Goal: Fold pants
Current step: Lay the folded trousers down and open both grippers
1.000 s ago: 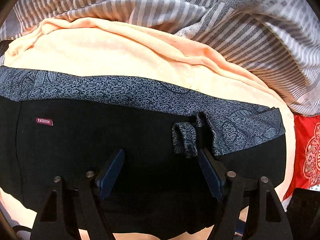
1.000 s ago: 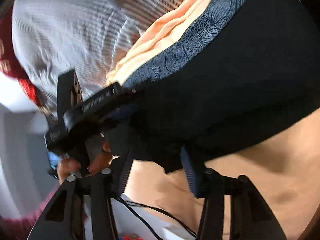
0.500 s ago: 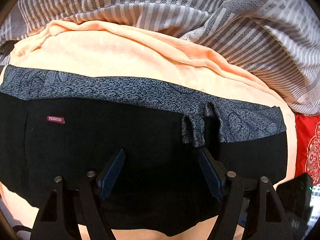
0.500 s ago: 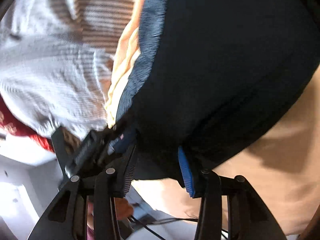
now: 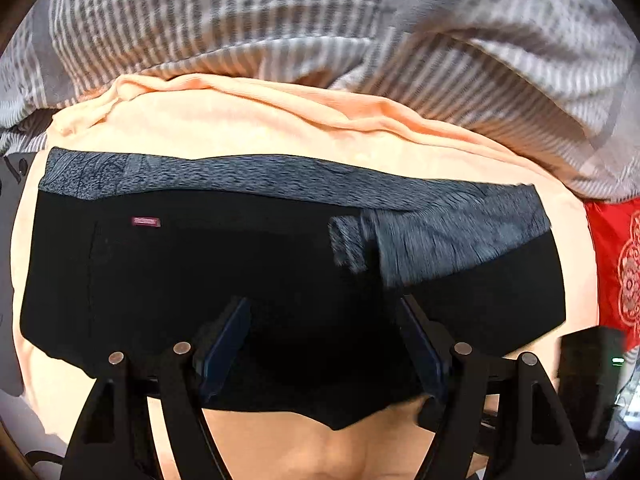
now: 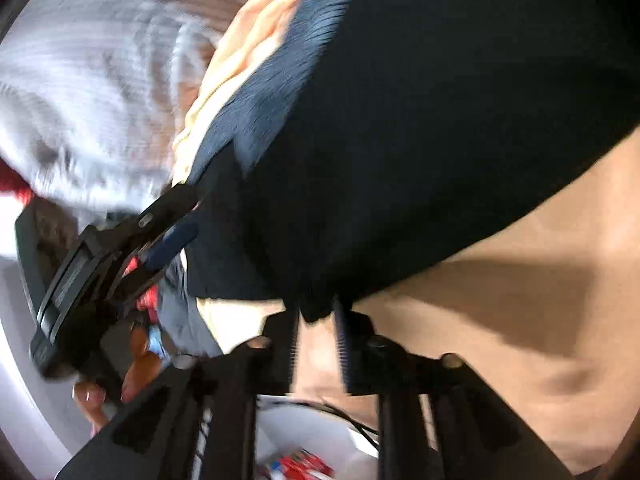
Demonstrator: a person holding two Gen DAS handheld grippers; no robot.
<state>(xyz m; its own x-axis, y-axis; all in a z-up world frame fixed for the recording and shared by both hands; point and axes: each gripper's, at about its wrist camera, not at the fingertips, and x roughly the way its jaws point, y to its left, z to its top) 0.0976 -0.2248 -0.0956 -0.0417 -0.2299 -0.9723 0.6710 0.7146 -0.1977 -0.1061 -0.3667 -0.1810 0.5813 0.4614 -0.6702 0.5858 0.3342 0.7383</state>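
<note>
Since a second ago, the right gripper [image 6: 316, 336] has narrowed its jaws and now pinches the near edge of the pants [image 6: 440, 120], where before they stood wide. Folded into a black band with a grey waistband [image 5: 248, 180] along the far side, the pants lie on a peach sheet [image 5: 240, 120]. Over their near edge, the left gripper [image 5: 324, 344] keeps its jaws wide apart. Behind lies a striped blanket [image 5: 280, 20].
</note>
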